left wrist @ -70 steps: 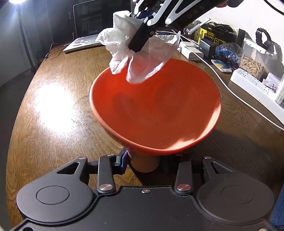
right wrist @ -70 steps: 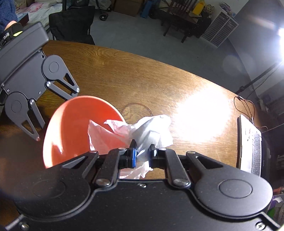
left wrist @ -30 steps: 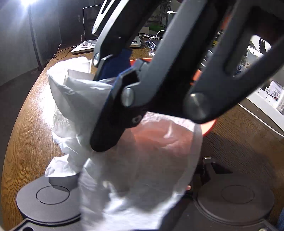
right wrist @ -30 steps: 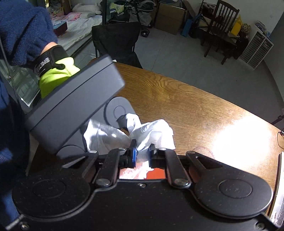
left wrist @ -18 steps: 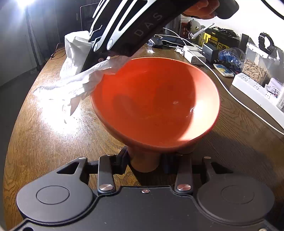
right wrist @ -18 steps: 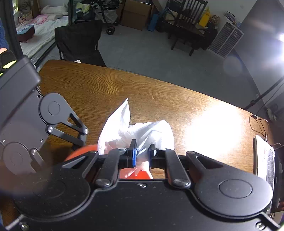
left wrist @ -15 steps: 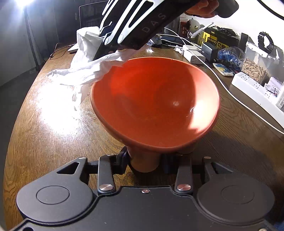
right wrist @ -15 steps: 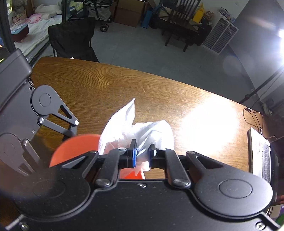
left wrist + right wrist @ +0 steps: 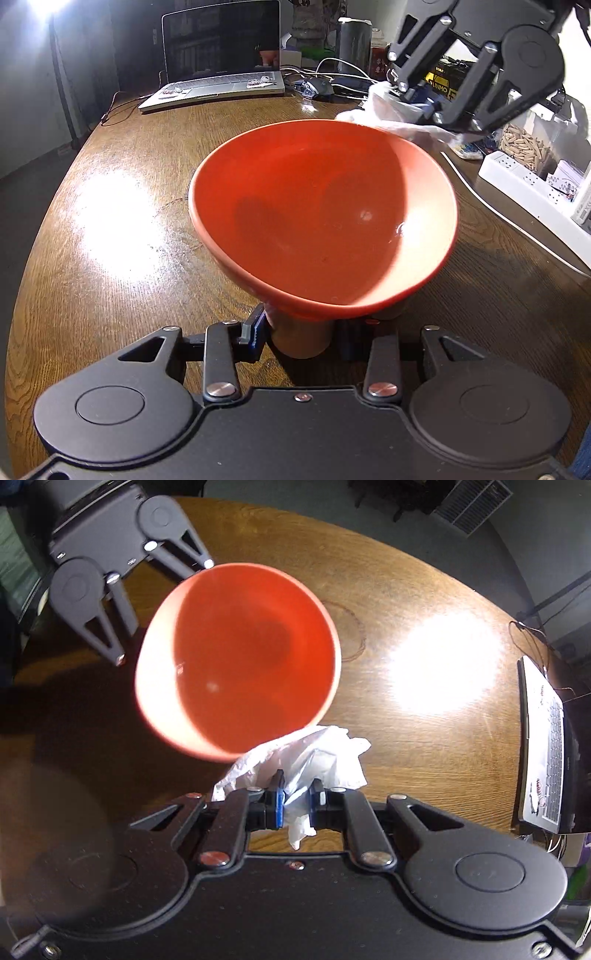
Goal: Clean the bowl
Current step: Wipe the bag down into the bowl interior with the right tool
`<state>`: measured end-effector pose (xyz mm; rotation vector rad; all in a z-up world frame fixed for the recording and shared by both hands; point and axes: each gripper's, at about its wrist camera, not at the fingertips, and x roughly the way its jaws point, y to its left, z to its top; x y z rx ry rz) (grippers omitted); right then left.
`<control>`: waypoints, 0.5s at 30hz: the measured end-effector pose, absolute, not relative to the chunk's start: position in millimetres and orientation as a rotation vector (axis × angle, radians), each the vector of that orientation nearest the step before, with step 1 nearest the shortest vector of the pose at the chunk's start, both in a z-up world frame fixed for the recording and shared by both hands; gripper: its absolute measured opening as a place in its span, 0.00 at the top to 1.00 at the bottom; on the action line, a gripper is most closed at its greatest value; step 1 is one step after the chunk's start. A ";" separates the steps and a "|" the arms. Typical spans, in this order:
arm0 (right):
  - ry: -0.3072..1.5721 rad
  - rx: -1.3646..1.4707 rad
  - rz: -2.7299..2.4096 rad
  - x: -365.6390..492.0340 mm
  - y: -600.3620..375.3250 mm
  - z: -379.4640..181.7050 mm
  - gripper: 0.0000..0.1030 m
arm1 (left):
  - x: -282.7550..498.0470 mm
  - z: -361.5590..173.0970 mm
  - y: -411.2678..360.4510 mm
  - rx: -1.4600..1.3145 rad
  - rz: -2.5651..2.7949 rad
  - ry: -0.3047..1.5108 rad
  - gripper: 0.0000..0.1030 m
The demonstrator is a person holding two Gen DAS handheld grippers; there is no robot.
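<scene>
While my left hand-held gripper (image 9: 301,332) is clamping the foot of the orange bowl (image 9: 325,218), its two fingers closed against the stem, I am holding the bowl tilted above the wooden worktop (image 9: 110,236) with its open side facing away from me. My right hand-held gripper (image 9: 297,801) is pinching a crumpled white tissue (image 9: 314,753) between nearly closed fingers, and the wad is sitting just outside the bowl's rim, touching or almost touching it; I cannot tell which. From the left wrist view that gripper is hanging at the far right edge of the bowl, blocking part of the clutter behind it. An open laptop (image 9: 218,62) is standing at the far end of the worktop, with cables trailing beside it. A white power strip (image 9: 532,188) and a clear box of small wooden pieces (image 9: 524,142) are lying along the right side. Strong glare is washing out a patch of the wood left of the bowl.
</scene>
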<state>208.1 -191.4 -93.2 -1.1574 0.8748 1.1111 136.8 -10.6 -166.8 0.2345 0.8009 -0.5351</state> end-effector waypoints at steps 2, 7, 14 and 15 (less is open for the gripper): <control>0.891 -1.182 1.165 188.2 -190.4 -94.7 0.87 | 135.9 -167.0 -9.3 0.235 -0.537 0.796 0.63; 0.867 -1.206 1.312 150.7 -171.3 -85.9 0.87 | 133.9 -167.1 -6.1 0.232 -0.541 0.784 0.63; 0.764 -1.183 1.448 147.8 -117.9 -67.1 0.87 | 132.8 -167.9 -4.4 0.222 -0.544 0.773 0.63; 0.746 -1.185 1.460 150.5 -109.4 -66.0 0.87 | 132.7 -167.9 -4.1 0.220 -0.544 0.772 0.63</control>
